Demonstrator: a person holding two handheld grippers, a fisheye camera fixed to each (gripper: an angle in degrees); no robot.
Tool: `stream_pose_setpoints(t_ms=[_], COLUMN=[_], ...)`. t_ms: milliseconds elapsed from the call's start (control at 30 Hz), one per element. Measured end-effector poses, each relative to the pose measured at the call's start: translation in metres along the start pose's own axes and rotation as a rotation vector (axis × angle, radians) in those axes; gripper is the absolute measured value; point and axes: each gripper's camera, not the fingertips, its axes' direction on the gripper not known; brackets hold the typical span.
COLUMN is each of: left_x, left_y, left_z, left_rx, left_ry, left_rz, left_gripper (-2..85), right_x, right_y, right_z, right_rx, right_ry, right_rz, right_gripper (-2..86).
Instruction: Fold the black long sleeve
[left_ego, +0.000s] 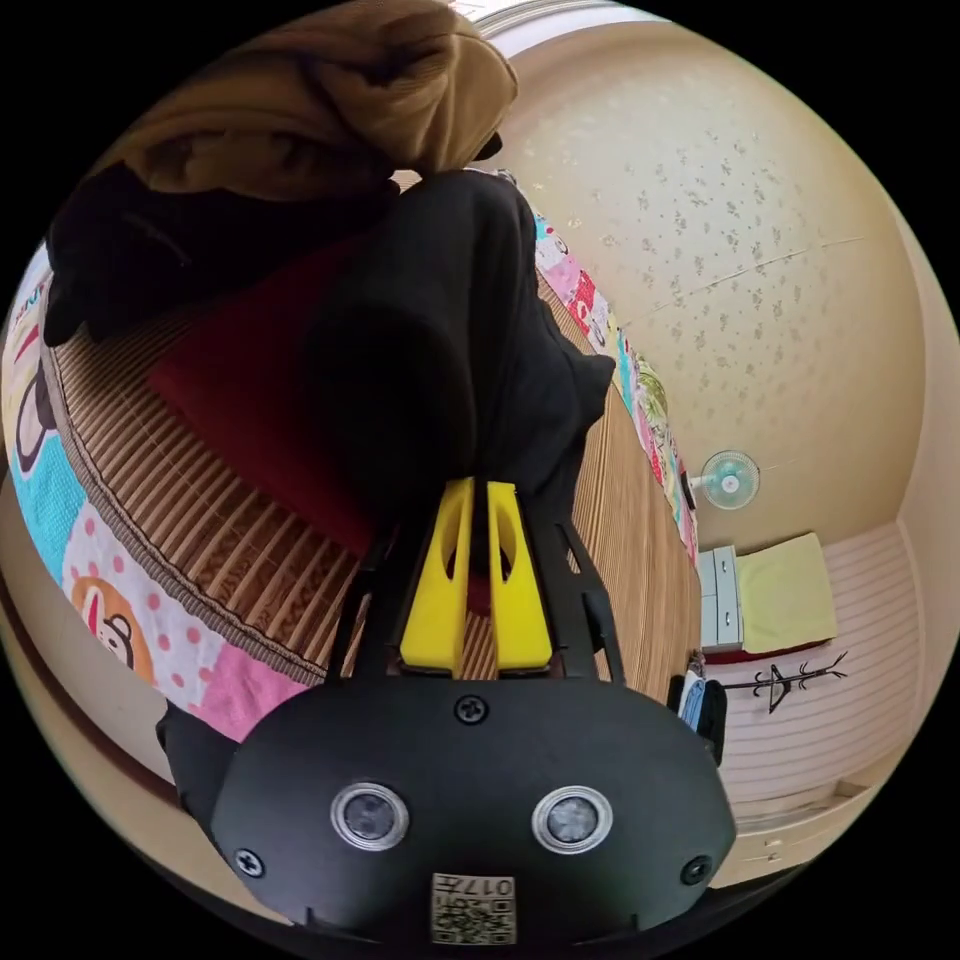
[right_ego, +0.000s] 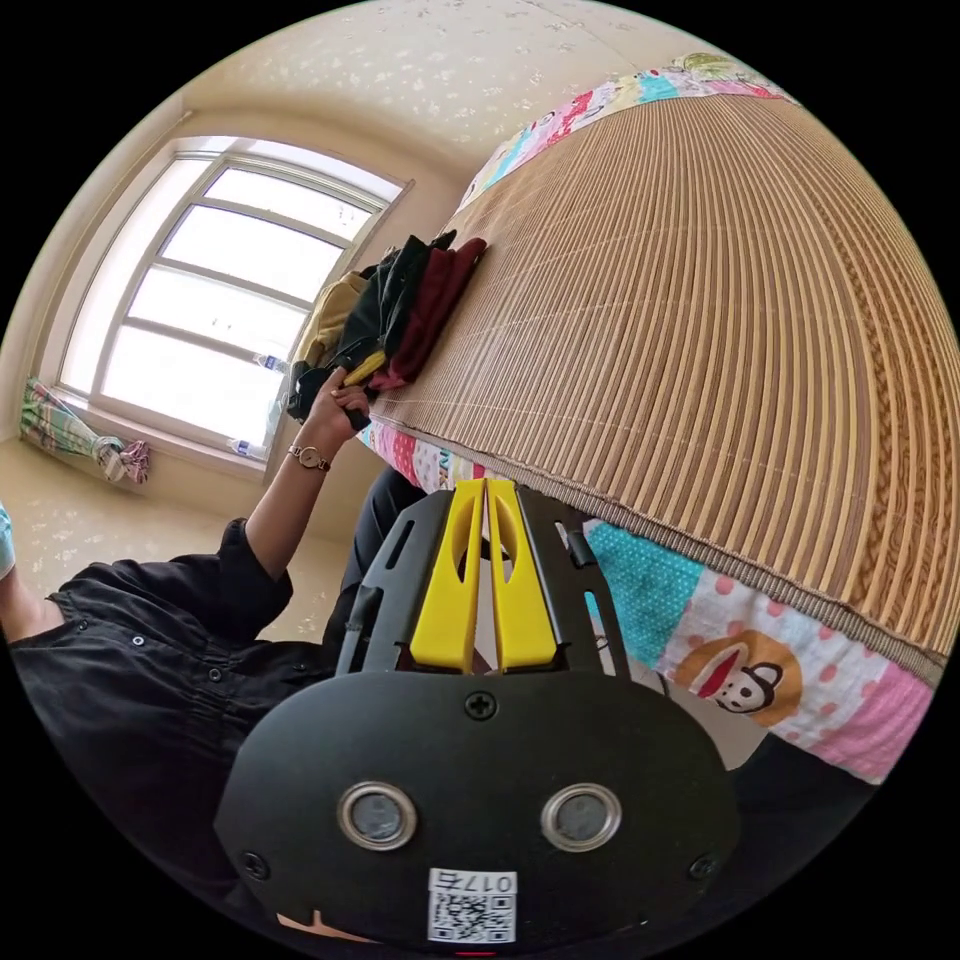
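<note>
The black long sleeve (left_ego: 440, 330) is soft matt cloth that takes almost no light, lying in heavy folds. Beneath it, a dark red garment (left_ego: 250, 390) is smooth matt fabric, and the tan garment (left_ego: 330, 90) at the far end looks thicker and brushed. The mat (right_ego: 720, 330) is woven of thin ribbed reed or bamboo strips with a faint sheen and a patterned woven border. The printed sheet (right_ego: 760, 670) under it is plain matt cotton-like cloth. The left gripper (left_ego: 478, 490) and right gripper (right_ego: 485, 490) have smooth yellow plastic jaws on matt black plastic bodies with metal screws. The wall (left_ego: 760, 200) is textured, speckled wallpaper.
</note>
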Motion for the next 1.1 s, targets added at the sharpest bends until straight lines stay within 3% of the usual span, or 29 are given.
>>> stream_pose_setpoints(t_ms=[133, 200, 300, 333, 400, 433, 500, 633, 833, 1100], left_x=[0.006, 0.019, 0.023, 0.015, -0.052, -0.074, -0.143, -0.179, -0.106, -0.007], left_y=[0.007, 0.017, 0.015, 0.011, -0.013, -0.015, 0.004, 0.057, 0.178, 0.298], left_z=[-0.026, -0.063, -0.079, -0.075, -0.05, -0.044, -0.045, -0.045, -0.038, 0.029], left_rx=[0.099, 0.301, 0.423, 0.412, 0.256, 0.215, 0.23, 0.247, 0.308, -0.022], left_ry=[-0.047, -0.108, -0.266, -0.31, -0.424, -0.405, -0.154, -0.096, -0.188, -0.035], left_rz=[0.075, 0.217, 0.325, 0.292, 0.001, -0.066, -0.186, -0.238, 0.208, 0.722], left_gripper=[4.7, 6.2, 4.9, 4.4, 4.2, 4.3, 4.6, 5.9, 2.4, -0.9], right_x=[-0.042, -0.056, -0.064, -0.064, -0.062, -0.063, -0.069, -0.08, -0.072, -0.114], right_y=[-0.025, -0.034, -0.045, -0.051, -0.06, -0.066, -0.075, -0.098, -0.103, -0.036], right_z=[0.003, -0.002, -0.008, -0.007, -0.005, -0.004, -0.004, -0.014, -0.097, -0.231], right_rx=[-0.003, -0.001, 0.021, 0.032, 0.053, 0.077, 0.115, 0.167, 0.414, 0.904], right_ry=[0.026, 0.07, 0.104, 0.101, 0.085, 0.07, 0.059, 0.185, 0.5, 0.833], right_rz=[-0.067, -0.088, -0.074, -0.056, -0.02, -0.003, 0.008, 0.055, 0.339, 0.598], right_gripper=[0.4, 0.4, 0.4, 0.4, 0.4, 0.4, 0.4, 0.5, 0.6, 2.1])
